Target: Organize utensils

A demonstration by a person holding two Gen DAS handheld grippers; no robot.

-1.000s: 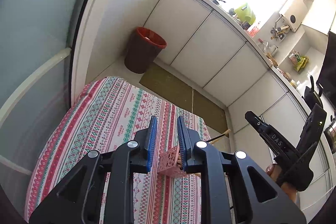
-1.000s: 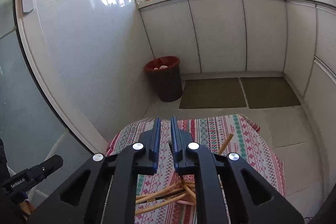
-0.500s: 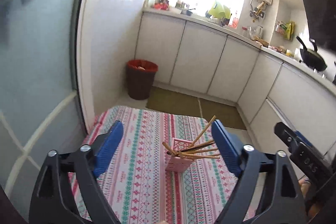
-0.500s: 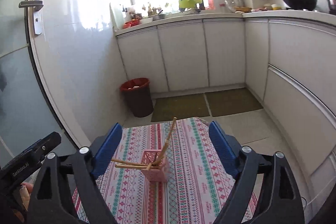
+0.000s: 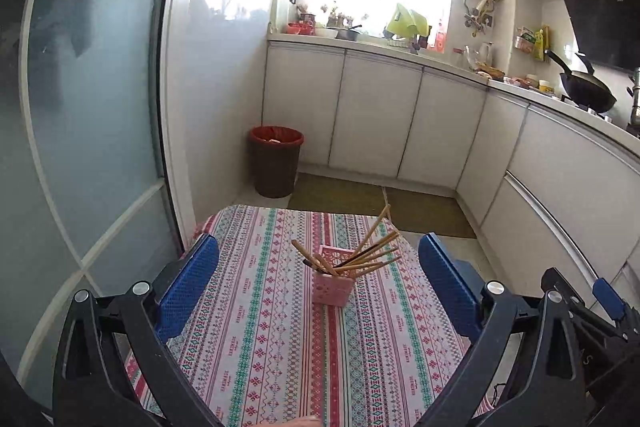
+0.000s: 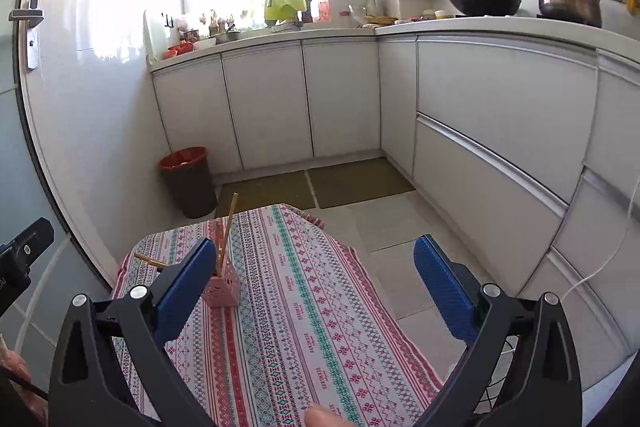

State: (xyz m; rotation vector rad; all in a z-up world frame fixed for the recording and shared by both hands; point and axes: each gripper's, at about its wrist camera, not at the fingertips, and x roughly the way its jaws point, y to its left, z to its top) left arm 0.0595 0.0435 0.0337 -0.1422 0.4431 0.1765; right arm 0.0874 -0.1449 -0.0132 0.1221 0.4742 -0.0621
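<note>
A pink perforated holder (image 5: pixel 334 287) stands upright on the patterned tablecloth (image 5: pixel 260 327), with several wooden chopsticks (image 5: pixel 370 251) fanning out of it. My left gripper (image 5: pixel 318 245) is back from the holder, its jaws opening wide, with nothing between the blue pads (image 5: pixel 188 283). In the right wrist view the holder (image 6: pixel 224 291) sits low on the left, partly behind the left pad. My right gripper (image 6: pixel 315 245) hangs over the cloth (image 6: pixel 304 307), jaws opening wide, with nothing between them. The other gripper shows at each view's edge (image 5: pixel 600 301) (image 6: pixel 24 255).
A red-rimmed bin (image 5: pixel 276 161) stands on the floor past the table, by the glass door (image 5: pixel 92 107). White cabinets (image 6: pixel 480 155) run along the back and right, with two green mats (image 6: pixel 352 183) before them. A fingertip (image 6: pixel 320 417) shows at the bottom edge.
Both grippers went from nearly shut to wide open and drew back from the holder, which now looks smaller and farther off. The left view rolled level.
</note>
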